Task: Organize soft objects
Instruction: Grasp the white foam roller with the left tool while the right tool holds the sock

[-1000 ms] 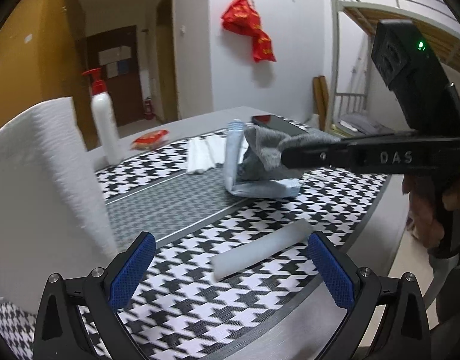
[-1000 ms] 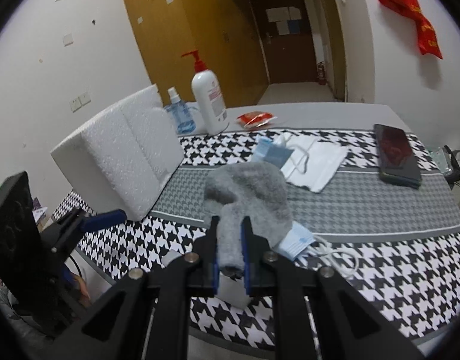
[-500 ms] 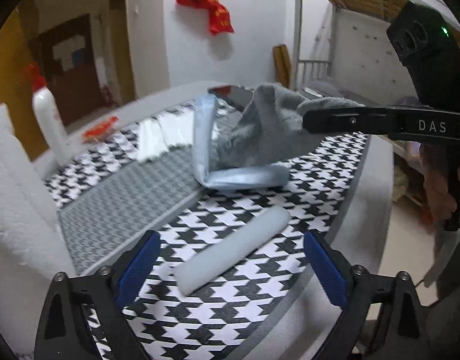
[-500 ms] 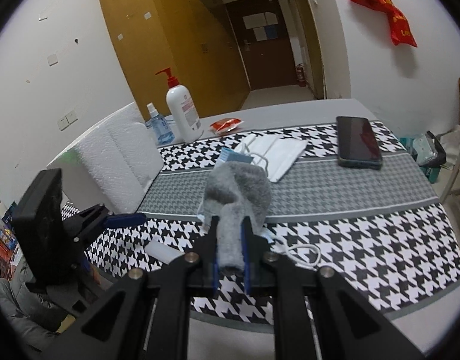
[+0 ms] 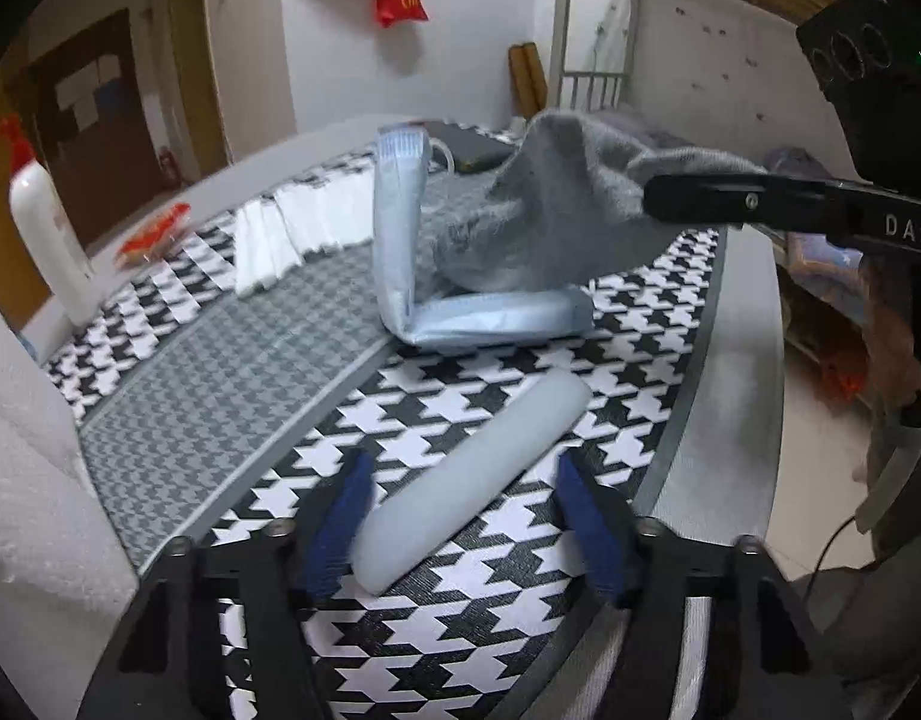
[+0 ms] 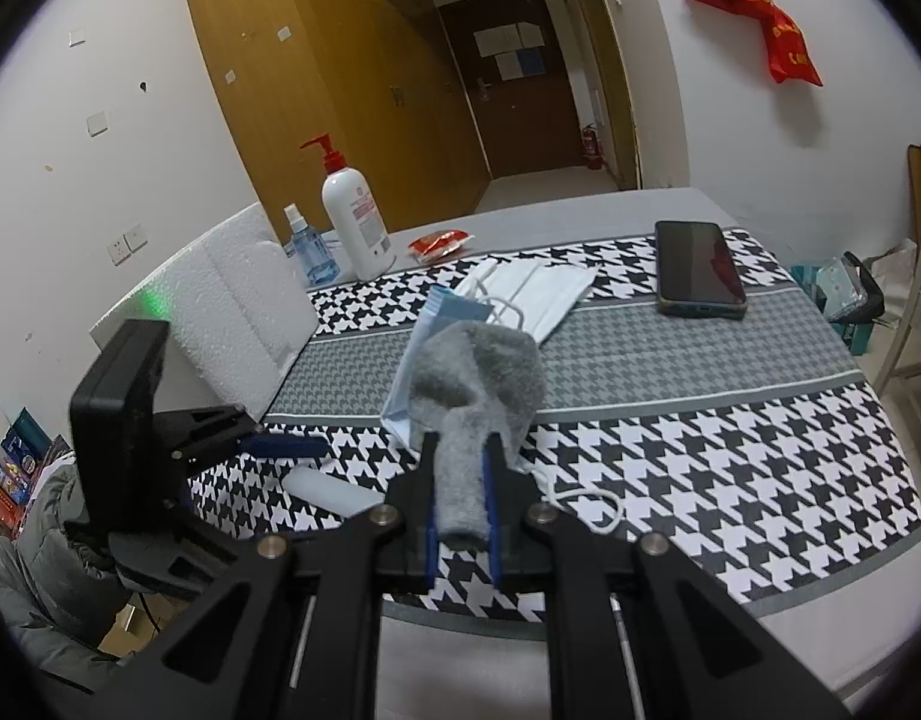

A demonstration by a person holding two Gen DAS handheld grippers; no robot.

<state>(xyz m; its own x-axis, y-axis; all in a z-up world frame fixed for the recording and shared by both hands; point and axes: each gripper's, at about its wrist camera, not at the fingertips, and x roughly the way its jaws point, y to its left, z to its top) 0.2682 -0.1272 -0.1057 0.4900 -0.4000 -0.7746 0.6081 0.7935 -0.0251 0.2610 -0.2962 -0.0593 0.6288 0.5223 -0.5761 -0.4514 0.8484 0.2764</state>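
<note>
The left gripper (image 5: 460,516) is closing its jaws around the pale translucent soft bar (image 5: 469,474), lying at six o'clock on the houndstooth table (image 5: 460,648), not yet pinched. The right gripper (image 6: 460,516) is gripping the fluffy grey sock (image 6: 478,384). Next, the left jaws need to finish closing.

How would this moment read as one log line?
left gripper: fingers closing around white roll, not gripping | right gripper: shut on grey sock
</note>
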